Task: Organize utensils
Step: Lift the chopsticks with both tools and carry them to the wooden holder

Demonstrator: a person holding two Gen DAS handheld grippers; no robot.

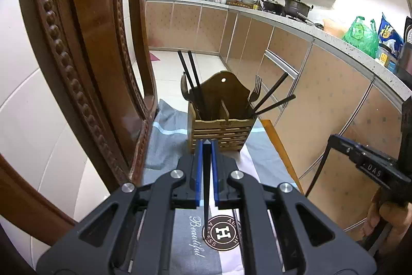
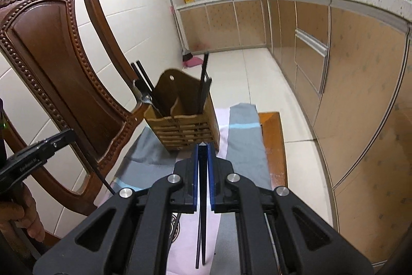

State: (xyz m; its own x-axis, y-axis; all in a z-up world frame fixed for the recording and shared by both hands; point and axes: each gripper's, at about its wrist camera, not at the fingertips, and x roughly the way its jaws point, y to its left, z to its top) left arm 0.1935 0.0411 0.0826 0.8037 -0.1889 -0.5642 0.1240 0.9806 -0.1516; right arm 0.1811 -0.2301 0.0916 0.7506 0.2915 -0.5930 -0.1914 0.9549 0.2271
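Utensils are sitting in a slatted bamboo holder (image 1: 222,129) that is standing on a grey and pink cloth (image 1: 164,135) spread over a wooden board (image 2: 273,143). Left of the holder, a carved brown chair (image 2: 51,48) is standing against the tiled wall. In the holder's left compartment, a dark spoon (image 1: 184,89) and two black chopsticks (image 1: 190,79) are leaning up and left. In its right compartment, a fork (image 1: 256,92) is rising beside two more black chopsticks (image 1: 273,97) that are slanting out to the right. On the near side of the holder, the left gripper (image 1: 206,143) is pinching a single black chopstick (image 1: 206,187) between nearly shut blue pads, the stick hanging back below the pads. To its right, the right gripper (image 2: 203,146) is clamping a pair of black chopsticks (image 2: 202,223) the same way, pads almost together. Right of the holder, kitchen cabinets (image 1: 322,84) are running under a countertop.
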